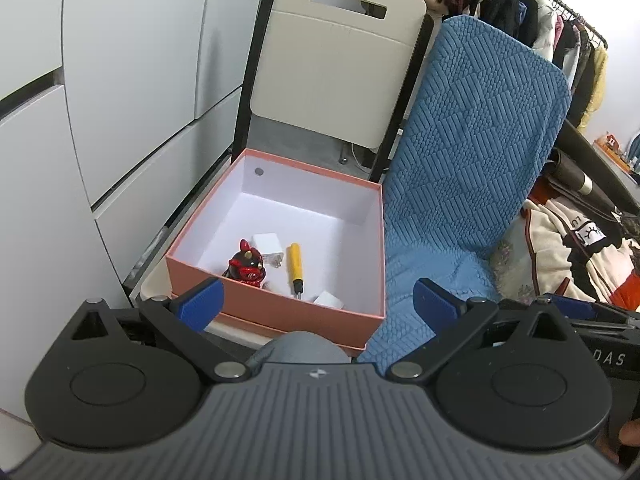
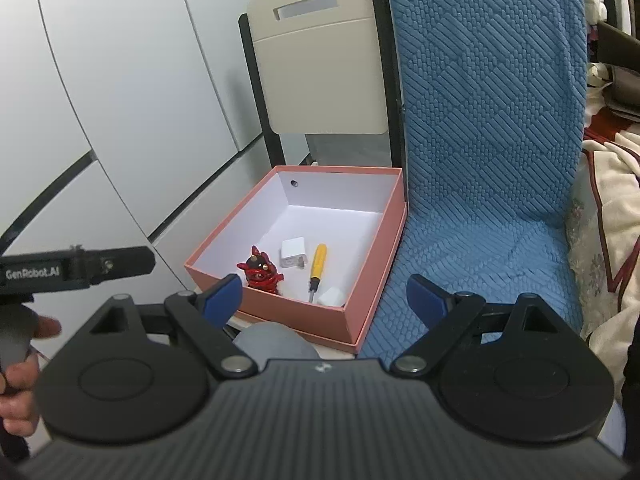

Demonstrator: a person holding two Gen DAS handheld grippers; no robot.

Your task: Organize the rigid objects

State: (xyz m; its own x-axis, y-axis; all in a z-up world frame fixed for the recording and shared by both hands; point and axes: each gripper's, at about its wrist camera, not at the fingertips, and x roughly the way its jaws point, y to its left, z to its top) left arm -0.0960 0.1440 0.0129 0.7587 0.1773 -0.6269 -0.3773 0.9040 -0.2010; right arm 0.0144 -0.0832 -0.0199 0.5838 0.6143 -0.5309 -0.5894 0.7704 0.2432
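Note:
A pink box (image 1: 276,308) (image 2: 296,308) with a white inside sits on a cream chair seat. Inside it lie a red and black figurine (image 1: 246,266) (image 2: 264,270), a white plug adapter (image 1: 269,245) (image 2: 293,253), a yellow screwdriver (image 1: 295,266) (image 2: 317,266) and a small white cube (image 1: 328,300) (image 2: 332,297). My left gripper (image 1: 318,304) hangs open in front of the box's near wall, nothing between its blue fingers. My right gripper (image 2: 326,300) is open too, just short of the box's near corner, holding nothing.
The cream chair back (image 1: 340,76) rises behind the box. A blue quilted seat cushion (image 1: 472,168) (image 2: 488,120) stands right of it. White cabinet doors (image 1: 120,80) fill the left. Clothes on a rail (image 1: 540,12) and piled fabric (image 1: 580,248) lie at the right. A hand (image 2: 20,376) holds the other gripper at left.

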